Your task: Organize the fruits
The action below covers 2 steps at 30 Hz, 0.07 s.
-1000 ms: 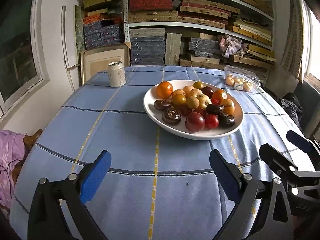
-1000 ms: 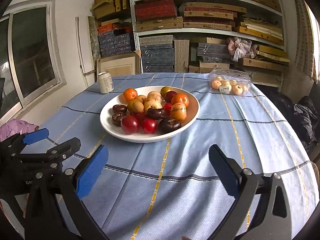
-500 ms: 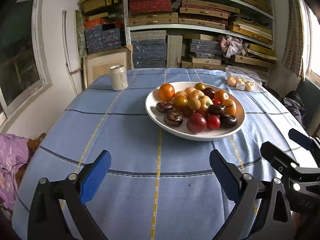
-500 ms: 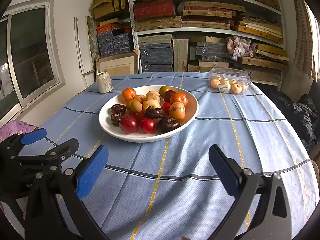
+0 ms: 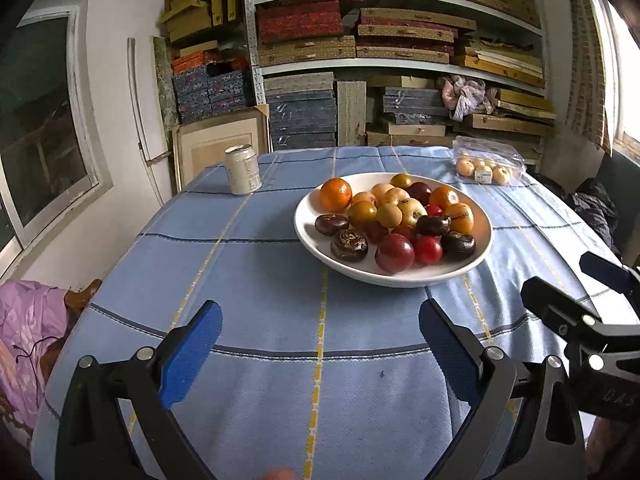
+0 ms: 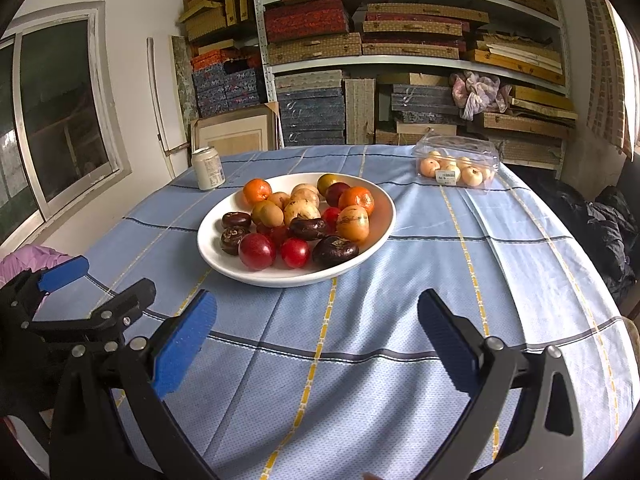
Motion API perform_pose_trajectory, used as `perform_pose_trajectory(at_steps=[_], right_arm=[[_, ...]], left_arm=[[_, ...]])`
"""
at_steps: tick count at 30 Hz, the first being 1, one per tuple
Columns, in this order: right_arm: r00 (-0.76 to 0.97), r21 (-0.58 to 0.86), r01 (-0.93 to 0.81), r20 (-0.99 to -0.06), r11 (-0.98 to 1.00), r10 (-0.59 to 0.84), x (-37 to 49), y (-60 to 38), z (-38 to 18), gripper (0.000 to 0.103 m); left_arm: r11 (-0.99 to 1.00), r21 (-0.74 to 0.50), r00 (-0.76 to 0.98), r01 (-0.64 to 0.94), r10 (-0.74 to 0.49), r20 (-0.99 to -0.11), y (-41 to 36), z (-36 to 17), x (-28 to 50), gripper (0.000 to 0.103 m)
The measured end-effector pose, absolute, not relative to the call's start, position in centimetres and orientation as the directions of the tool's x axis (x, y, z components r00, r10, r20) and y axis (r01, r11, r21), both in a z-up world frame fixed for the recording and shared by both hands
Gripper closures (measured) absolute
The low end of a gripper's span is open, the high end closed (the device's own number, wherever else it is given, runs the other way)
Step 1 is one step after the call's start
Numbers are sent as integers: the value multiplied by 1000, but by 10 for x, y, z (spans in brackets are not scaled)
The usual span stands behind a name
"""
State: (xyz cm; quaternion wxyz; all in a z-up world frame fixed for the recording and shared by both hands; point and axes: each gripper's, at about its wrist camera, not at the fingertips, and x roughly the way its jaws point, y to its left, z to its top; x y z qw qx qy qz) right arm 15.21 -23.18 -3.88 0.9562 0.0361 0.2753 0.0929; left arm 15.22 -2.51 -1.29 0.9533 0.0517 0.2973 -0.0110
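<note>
A white bowl (image 5: 308, 236) (image 6: 384, 220) sits mid-table on the blue cloth, piled with several fruits: oranges (image 5: 335, 194), red ones (image 5: 394, 253) and dark brown ones (image 5: 349, 245). My left gripper (image 5: 320, 346) is open and empty above the cloth in front of the bowl. My right gripper (image 6: 316, 340) is open and empty, to the right of the left one, also short of the bowl. Each gripper shows at the edge of the other's view.
A drink can (image 5: 242, 169) stands at the table's back left. A clear plastic box of pale fruits (image 5: 486, 164) (image 6: 456, 164) lies at the back right. Shelves of stacked boxes stand behind the table. A purple cloth (image 5: 24, 320) lies off the left edge.
Both grippers stay open and have risen or tilted slightly; the bowl sits a little lower and nearer in both views. Nothing on the table has moved.
</note>
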Motion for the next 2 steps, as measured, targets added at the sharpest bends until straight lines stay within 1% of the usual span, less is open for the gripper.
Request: perform_pose_trajectory(at_steps=[2], right_arm=[[830,123,-156,-521,980,197,152,-231,-38,4]], left_arm=[[996,72,819,53,-2,-574,-23,-13,153,4]])
